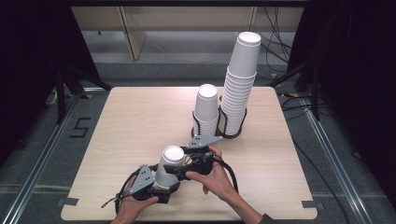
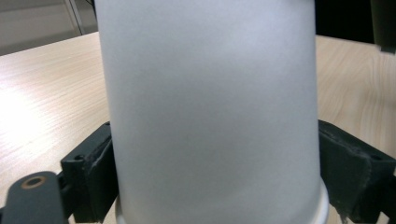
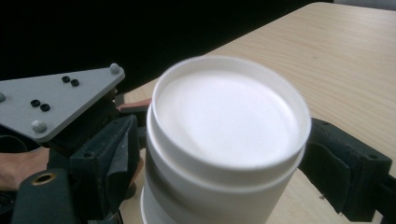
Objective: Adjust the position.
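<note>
Inverted white paper cup [image 1: 169, 167] at the near-centre of the desk [image 1: 140, 121], base up, wide mouth down. In the right claw view it looks like two nested cups: a second rim steps out just below the top one. Long axis close to vertical, tilted slightly in the high view; I can't tell whether the mouth rim sits on the desk.

Left claw [image 1: 159, 184] is low on the cup, near the rolled mouth rim. In its own view both black pads [image 2: 95, 175] sit against the cup wall, one per side, so it's clamped on the cup [image 2: 210, 112]. Jaws are part-way closed, the cup wall setting the gap.

Right claw [image 1: 180, 161] comes in from the right at the upper part, near the closed base. In its own view the jaws flank the top of the cup [image 3: 229, 121], left pad [image 3: 109, 163] right against the wall. I can't make out contact on the right side, so can't tell whether it grips. The left claw's grey three-cornered plate [image 3: 56, 100] shows beyond.

Behind, well apart: a black wire holder [image 1: 219, 126] with a short stack of cups [image 1: 206, 109] and a tall stack of cups [image 1: 239, 84], all base up, the tall one leaning right.
</note>
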{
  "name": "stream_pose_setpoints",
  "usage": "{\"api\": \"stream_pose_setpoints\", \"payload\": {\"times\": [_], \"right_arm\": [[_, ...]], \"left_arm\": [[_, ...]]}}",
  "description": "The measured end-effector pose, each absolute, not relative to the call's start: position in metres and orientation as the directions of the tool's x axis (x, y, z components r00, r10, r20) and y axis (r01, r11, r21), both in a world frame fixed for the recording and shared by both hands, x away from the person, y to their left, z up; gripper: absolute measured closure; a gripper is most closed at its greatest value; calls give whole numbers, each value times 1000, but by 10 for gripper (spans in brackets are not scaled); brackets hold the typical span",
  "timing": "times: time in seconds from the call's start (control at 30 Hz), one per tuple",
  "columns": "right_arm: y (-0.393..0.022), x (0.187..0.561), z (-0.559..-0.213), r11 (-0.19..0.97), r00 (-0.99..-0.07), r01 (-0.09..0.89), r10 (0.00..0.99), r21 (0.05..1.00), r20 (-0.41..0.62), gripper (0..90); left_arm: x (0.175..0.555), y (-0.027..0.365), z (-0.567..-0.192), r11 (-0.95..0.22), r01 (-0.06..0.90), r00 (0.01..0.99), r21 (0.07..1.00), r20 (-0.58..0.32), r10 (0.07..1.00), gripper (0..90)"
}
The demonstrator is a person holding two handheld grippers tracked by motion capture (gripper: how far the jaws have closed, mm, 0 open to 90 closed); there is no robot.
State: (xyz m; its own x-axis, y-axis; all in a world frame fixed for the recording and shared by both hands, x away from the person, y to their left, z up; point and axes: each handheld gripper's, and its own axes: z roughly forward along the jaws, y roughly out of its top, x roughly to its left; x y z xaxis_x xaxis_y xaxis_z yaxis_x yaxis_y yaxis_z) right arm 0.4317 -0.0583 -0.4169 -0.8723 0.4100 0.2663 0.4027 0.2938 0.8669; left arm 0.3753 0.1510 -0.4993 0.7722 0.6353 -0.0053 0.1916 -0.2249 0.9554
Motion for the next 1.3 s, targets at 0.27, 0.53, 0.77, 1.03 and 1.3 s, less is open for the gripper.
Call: {"api": "stream_pose_setpoints", "payload": {"times": [0.27,0.53,0.77,1.03,1.3], "right_arm": [[-62,433,-416,341,-881,417,378,843,282,226],[-67,436,-414,234,-839,487,392,842,376,251],[-71,437,-412,158,-810,529,389,834,439,252],[-74,441,-417,144,-788,570,375,809,488,241],[-75,440,-409,295,-855,471,383,832,348,170]], "left_arm": [[371,143,-499,-328,173,801,929,61,596,113],[373,148,-499,-194,154,779,969,2,627,15],[372,150,-497,-155,125,766,980,4,643,16],[371,153,-494,-196,131,770,972,25,637,77],[372,154,-493,-304,123,785,945,95,612,136]]}}
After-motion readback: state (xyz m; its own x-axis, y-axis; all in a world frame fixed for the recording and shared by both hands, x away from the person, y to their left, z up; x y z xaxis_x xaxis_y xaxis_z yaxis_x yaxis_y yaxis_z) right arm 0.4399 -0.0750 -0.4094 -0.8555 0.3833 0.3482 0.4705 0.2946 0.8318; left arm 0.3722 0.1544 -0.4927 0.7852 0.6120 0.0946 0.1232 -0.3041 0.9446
